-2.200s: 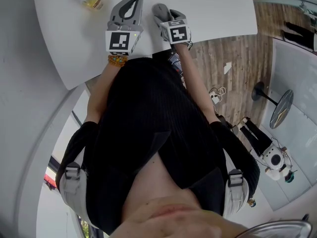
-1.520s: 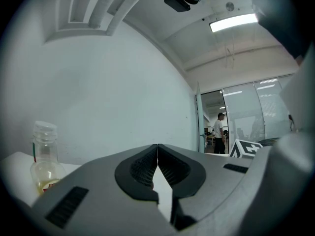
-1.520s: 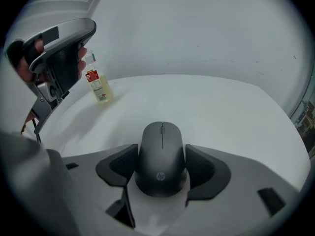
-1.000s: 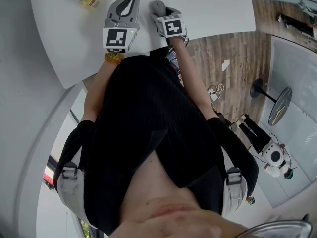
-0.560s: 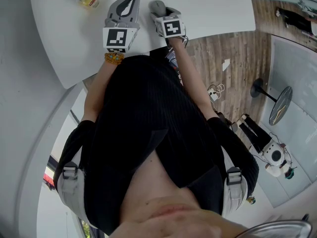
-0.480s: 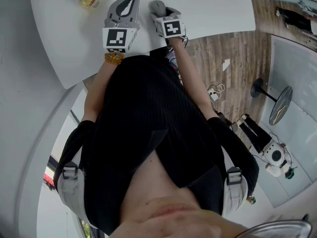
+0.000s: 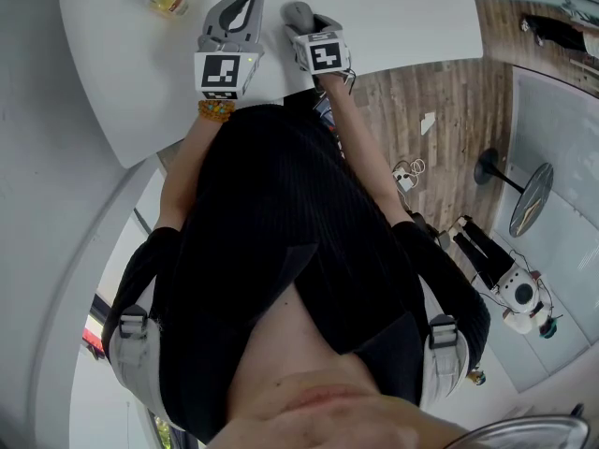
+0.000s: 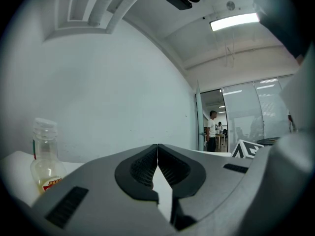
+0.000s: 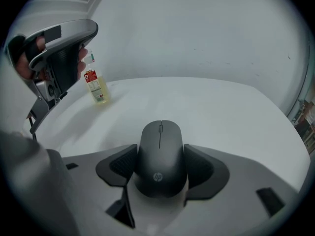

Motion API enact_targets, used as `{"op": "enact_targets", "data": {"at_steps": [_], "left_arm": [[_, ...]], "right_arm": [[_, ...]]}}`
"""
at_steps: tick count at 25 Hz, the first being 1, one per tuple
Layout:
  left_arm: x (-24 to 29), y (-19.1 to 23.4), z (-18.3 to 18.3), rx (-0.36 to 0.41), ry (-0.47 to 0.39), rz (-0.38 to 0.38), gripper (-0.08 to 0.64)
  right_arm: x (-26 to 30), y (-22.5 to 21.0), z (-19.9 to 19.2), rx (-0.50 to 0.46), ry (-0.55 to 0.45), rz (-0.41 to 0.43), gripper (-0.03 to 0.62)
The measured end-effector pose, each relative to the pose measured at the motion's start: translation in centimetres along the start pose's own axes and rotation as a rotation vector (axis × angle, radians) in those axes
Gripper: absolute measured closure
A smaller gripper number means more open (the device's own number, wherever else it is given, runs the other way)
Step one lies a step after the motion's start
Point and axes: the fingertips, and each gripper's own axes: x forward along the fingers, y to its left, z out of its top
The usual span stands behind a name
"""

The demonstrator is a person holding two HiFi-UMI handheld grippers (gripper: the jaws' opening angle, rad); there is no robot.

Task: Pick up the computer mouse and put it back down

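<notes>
Computer mouse (image 9: pixel 160 136): clamped between the right gripper (image 9: pixel 161 161) pads, nose jutting forward.
Left gripper (image 8: pixel 157 150): alongside, raised, jaws pressed together, nothing between.

Prob. an office: plain white desk (image 7: pixel 393 17), wood-look floor (image 7: pixel 440 92), glass partition walls (image 8: pixel 246 117), ceiling strip light (image 8: pixel 235 21), a person (image 8: pixel 212 129) standing in bg beyond an open doorway (image 8: pixel 211 122).

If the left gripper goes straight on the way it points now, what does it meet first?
Probably nothing on the table: the left gripper points past the bottle, which stands to its left. Beyond, only the wall, depth unclear.
</notes>
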Motion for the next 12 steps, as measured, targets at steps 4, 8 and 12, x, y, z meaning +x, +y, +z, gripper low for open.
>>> {"op": "enact_targets", "data": {"at_steps": [4, 8, 12], "left_arm": [[-0.02, 0.03, 0.05, 0.001, 0.000, 0.001, 0.546], [0.08, -0.18, 0.09, 0.001, 0.002, -0.003, 0.546], [-0.11, -0.23, 0.24, 0.005, 0.002, -0.003, 0.546]], "right_arm": [[0.50, 0.09, -0.61, 0.021, -0.005, 0.013, 0.313], [0.41, 0.02, -0.48, 0.046, -0.025, 0.021, 0.312], [0.13, 0.08, -0.15, 0.058, -0.055, 0.028, 0.311]]}}
